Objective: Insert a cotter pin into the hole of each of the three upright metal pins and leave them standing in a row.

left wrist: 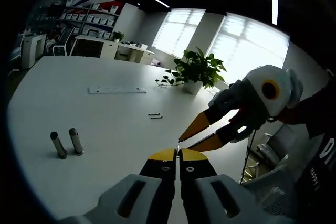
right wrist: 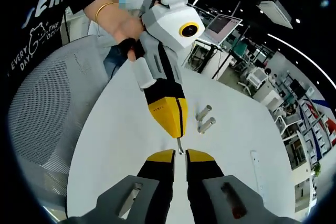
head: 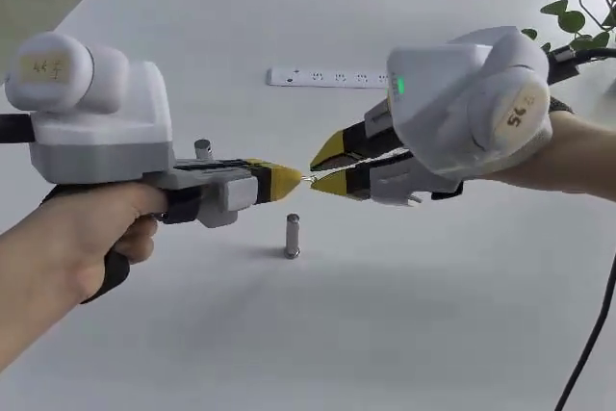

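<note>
White table (head: 404, 315), two upright metal pins: near pin (head: 293, 236), far pin (head: 202, 149). Above, left gripper (head: 287, 180) pinches a cotter pin (head: 308, 178); right gripper (head: 327, 168) spread around its free end.

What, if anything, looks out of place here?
Nothing stands out. Two metal pins stand upright, the power strip lies flat, and the left gripper holds a thin cotter pin in mid-air.

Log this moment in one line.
left gripper: shut on cotter pin | right gripper: open at its free end | metal pins: two standing on table
</note>
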A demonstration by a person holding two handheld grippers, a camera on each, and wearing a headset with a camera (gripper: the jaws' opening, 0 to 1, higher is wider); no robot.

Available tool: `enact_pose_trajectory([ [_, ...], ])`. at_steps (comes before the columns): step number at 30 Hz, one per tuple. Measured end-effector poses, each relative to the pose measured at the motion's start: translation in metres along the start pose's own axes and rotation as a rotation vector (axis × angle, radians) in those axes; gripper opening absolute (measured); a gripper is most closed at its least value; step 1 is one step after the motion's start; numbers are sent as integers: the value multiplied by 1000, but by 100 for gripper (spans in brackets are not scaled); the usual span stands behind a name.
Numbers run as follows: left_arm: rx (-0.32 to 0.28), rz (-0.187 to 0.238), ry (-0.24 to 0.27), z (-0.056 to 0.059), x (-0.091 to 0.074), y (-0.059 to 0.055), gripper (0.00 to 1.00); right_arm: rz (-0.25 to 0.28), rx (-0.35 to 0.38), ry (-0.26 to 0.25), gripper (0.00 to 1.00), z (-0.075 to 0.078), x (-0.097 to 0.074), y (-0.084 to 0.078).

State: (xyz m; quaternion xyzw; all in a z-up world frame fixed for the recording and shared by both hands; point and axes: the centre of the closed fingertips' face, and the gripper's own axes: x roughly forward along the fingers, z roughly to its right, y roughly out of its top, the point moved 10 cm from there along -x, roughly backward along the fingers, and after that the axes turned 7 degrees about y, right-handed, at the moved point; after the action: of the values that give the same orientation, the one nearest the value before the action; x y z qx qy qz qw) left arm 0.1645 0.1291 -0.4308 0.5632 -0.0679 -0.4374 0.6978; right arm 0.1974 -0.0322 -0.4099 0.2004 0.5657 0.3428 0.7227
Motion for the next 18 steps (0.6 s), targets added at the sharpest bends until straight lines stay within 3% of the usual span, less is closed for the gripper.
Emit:
enact_pose_trajectory([
  [3,93,-2,-1,-1,-3,0,0,43,149,70,7,2,1,-9],
  [8,213,-29,-26,3,-5,-4,0,111,311,145,9,0,1,-16],
  [11,220,-26,-55,6,-6,-5,0,142,354,170,9,0,0,-19],
  [13,279,-43,-69,6,-6,-6,0,171,405,211,9,-2,-2,-20],
  [18,323,-65,-100,7,-6,-8,0,182,430,266,10,-6,-3,-22],
])
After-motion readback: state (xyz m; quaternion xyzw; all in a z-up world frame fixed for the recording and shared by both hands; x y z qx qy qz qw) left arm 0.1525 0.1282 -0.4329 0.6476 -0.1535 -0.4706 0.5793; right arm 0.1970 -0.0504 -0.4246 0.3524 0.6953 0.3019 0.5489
